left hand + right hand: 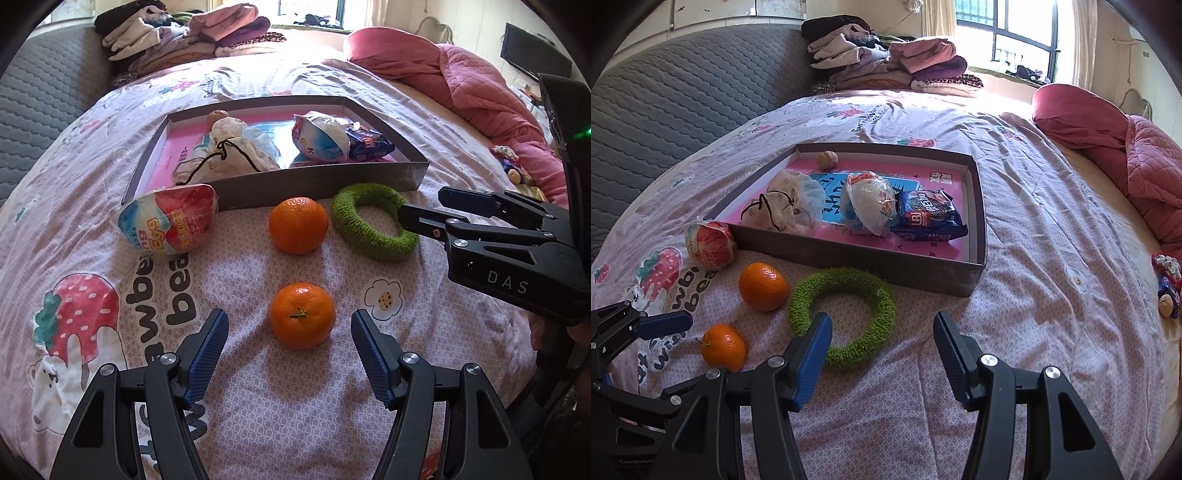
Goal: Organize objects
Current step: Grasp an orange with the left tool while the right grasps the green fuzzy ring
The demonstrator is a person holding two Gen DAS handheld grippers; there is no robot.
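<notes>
Where L gripper gapes: stemmed orange.

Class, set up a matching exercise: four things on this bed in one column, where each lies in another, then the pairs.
Things
1. walnut
2. green ring
3. stemmed orange
4. red-and-white packet

Places
A. against the box's outer corner
B. between the left gripper's open jaws
C. inside the box
D. before the right gripper

Pairs: 1-C, 2-D, 3-B, 4-A
</notes>
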